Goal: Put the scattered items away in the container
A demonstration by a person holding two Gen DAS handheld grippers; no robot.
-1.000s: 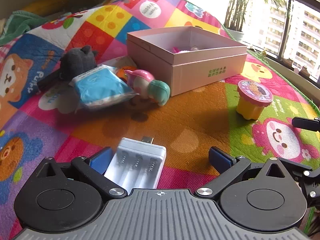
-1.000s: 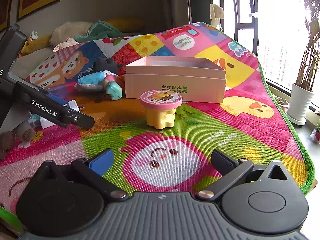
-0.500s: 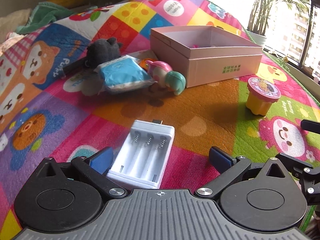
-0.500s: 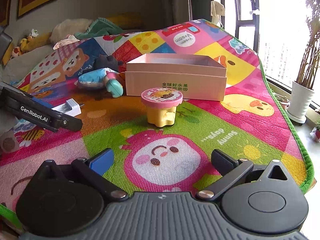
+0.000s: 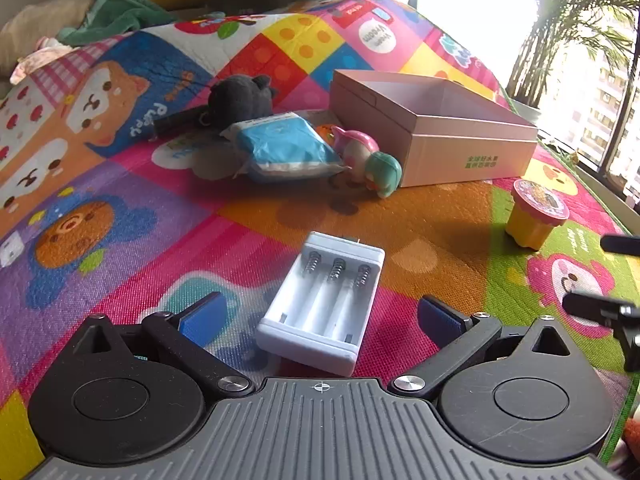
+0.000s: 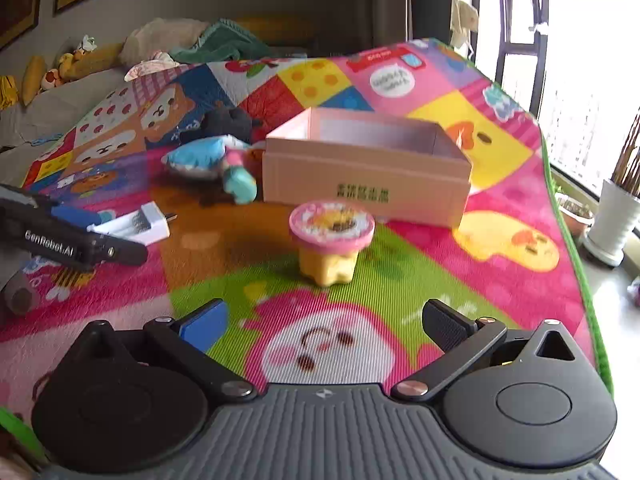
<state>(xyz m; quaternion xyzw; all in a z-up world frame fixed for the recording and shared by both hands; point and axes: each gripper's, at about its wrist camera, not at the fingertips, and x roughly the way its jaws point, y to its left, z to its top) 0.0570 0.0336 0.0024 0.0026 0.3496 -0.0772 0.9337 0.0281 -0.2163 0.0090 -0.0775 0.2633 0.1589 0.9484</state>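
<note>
A pink cardboard box [image 5: 436,136] stands open on the colourful play mat; it also shows in the right wrist view [image 6: 364,168]. A white battery holder [image 5: 324,304] lies on the mat between the open fingers of my left gripper [image 5: 320,318], which is empty. A yellow cup with a pink lid [image 6: 330,240] stands just ahead of my open, empty right gripper [image 6: 324,324]. A blue tissue pack [image 5: 284,148], a pink-and-green toy figure [image 5: 370,160] and a dark grey plush [image 5: 240,98] lie left of the box.
The mat's green edge [image 6: 572,240] runs along the right, with a white plant pot [image 6: 612,220] on the floor beyond. Cushions and cloths [image 6: 180,40] lie at the far end. The left gripper's body [image 6: 60,236] shows at the left of the right wrist view.
The left gripper has drawn back and turned left, so the battery holder now lies centred between its fingers. The right gripper has moved forward toward the yellow cup.
</note>
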